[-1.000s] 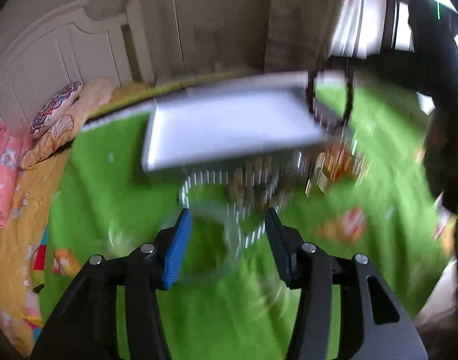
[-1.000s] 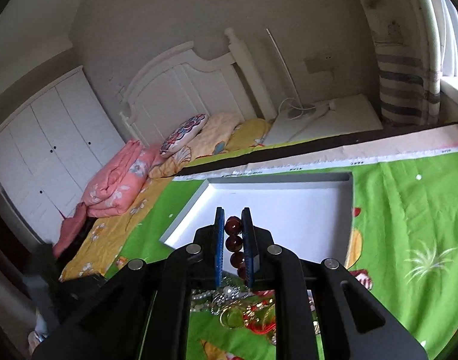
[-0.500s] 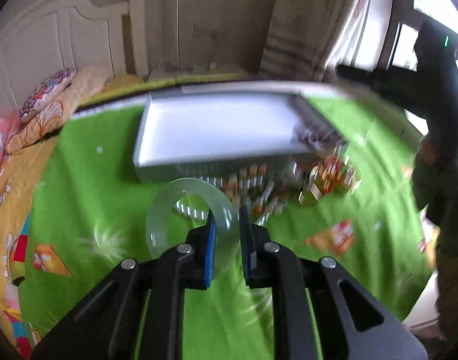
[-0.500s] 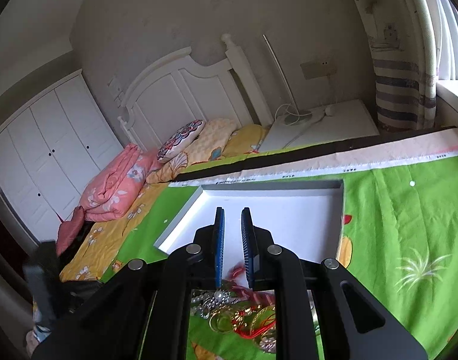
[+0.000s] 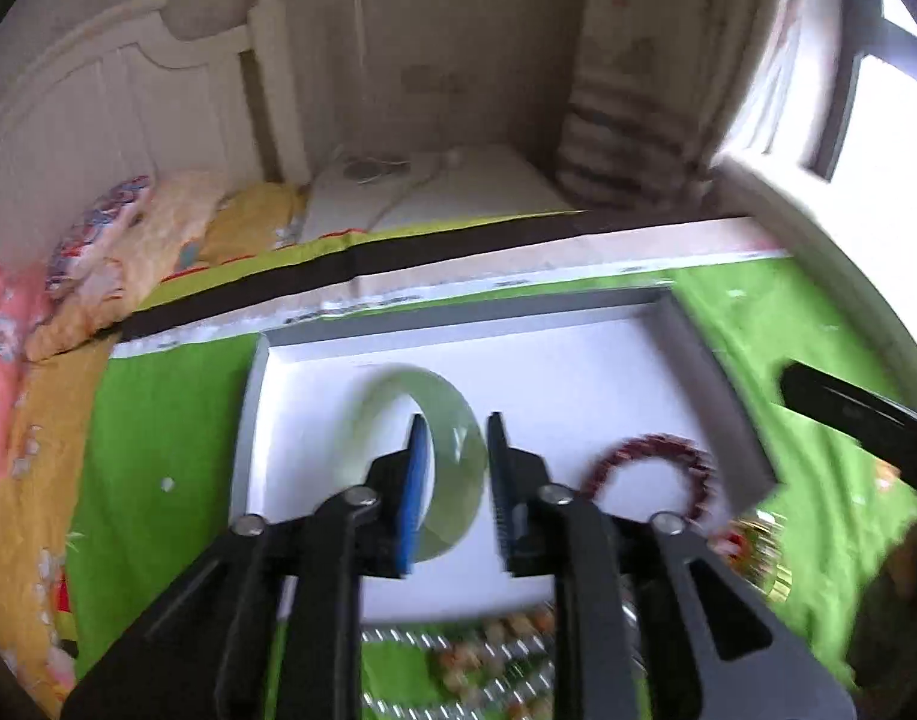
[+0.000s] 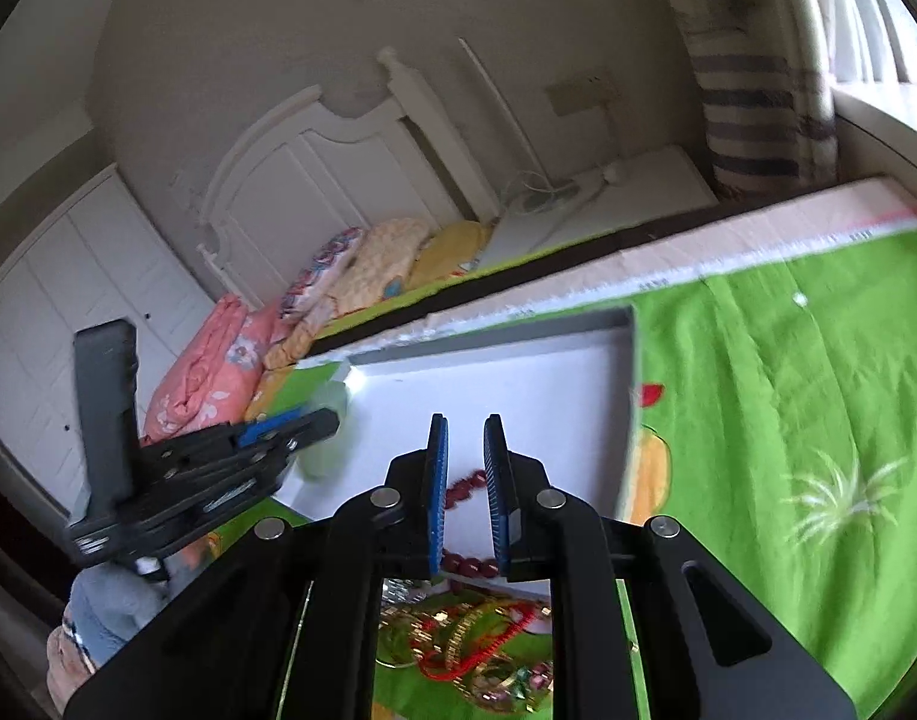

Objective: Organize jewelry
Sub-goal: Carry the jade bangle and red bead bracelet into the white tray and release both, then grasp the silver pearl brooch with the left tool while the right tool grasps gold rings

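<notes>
A shallow white box point(image 5: 584, 387) lies on a green cloth. My left gripper point(image 5: 455, 468) is over its left half with a pale green jade bangle point(image 5: 452, 450) between its fingers; the jaws stand slightly apart around the bangle. A dark red bead bracelet point(image 5: 650, 474) lies in the box's near right part, also seen in the right wrist view point(image 6: 464, 495). My right gripper point(image 6: 466, 480) hangs above it with a narrow gap, holding nothing. The left gripper with the bangle point(image 6: 326, 450) shows at left in the right wrist view.
A pile of loose jewelry lies on the cloth before the box: bead and silver chains point(image 5: 488, 660), gold and red pieces point(image 6: 476, 642). Behind are a bed with pillows point(image 6: 362, 270), a white headboard point(image 6: 314, 180) and a striped curtain point(image 6: 758, 114).
The left gripper closed on the jade bangle, lifted it off the cloth and carried it over the box. The right gripper let the red bead bracelet go into the box.
</notes>
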A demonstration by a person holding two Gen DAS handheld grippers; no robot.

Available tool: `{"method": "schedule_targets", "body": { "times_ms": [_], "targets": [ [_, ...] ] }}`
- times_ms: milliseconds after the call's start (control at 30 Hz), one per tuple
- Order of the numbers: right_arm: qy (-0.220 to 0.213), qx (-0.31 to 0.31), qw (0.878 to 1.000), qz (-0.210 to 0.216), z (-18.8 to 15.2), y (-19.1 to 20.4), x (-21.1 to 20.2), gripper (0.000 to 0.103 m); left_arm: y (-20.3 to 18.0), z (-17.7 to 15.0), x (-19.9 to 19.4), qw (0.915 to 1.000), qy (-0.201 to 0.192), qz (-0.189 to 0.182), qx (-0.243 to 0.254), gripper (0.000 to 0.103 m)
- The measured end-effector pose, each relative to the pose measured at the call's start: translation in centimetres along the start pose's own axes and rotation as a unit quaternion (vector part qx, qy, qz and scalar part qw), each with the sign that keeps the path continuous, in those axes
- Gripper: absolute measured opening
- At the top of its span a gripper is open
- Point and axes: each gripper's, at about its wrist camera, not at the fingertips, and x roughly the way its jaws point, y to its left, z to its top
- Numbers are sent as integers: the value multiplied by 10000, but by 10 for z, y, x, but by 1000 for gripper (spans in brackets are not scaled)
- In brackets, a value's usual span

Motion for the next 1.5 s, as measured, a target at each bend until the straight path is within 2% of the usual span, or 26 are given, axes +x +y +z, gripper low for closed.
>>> {"method": "schedule_targets", "body": {
  "times_ms": [33,67,200,267,300,333,367,400,433,500,633,800,833,967,1033,1167,1200,1333,1500],
  "targets": [
    [24,13,10000,-5,-2,-2,0,15,0,1,2,10000,-32,82,-5,54],
    [28,25,10000,-10,-4,-4,-1,15,0,1,1,9998,-121,154,-29,68],
    [7,120,9999,-62,-14,-8,-6,16,9,-6,-11,9992,-290,199,-178,74],
    [12,184,9998,-119,-18,-11,-10,19,21,-17,-21,9981,-410,282,-358,85],
    [8,207,9997,-155,-21,-13,-12,29,26,-23,-27,9974,-475,260,-466,88],
    [1,213,9997,-156,-23,-13,-15,47,33,-32,-34,9965,-537,191,-615,93],
    [-17,216,9997,-143,-24,-14,-17,59,39,-39,-39,9956,-567,141,-736,96],
    [-64,240,9996,-125,-27,-16,-21,84,45,-48,-44,9946,-575,112,-860,97],
    [-147,265,9995,-91,-28,-17,-26,94,50,-57,-48,9936,-570,92,-966,97],
    [-290,207,9994,-21,-32,-15,-36,94,58,-74,-54,9925,-517,59,-1109,98],
    [-91,-369,9989,-281,-45,1,-44,94,67,-108,-59,9909,-311,-68,-1306,99],
    [626,-1559,9827,-785,-79,28,-34,94,66,-138,-48,9896,-24,-219,-1424,99],
    [735,-1641,9802,-832,-85,30,-32,94,67,-142,-47,9880,49,-313,-1514,99],
    [921,-1543,9797,-894,-95,26,-22,94,68,-146,-53,9866,-147,-388,-1579,99],
    [891,-1551,9781,-1069,-96,27,-20,90,65,-147,-55,9876,-193,-417,-1505,99],
    [684,-1740,9798,-715,-93,50,-25,73,57,-144,-59,9898,-308,-360,-1344,99],
    [723,-1920,9769,-593,-96,63,-23,65,57,-144,-59,9897,-309,-346,-1357,99],
    [1036,-2375,9650,-398,-107,89,-3,48,71,-145,-59,9840,-329,-409,-1701,99],
    [1335,-2503,9580,-412,-117,99,24,43,82,-149,-59,9781,-327,-522,-1989,99]
  ]
}}
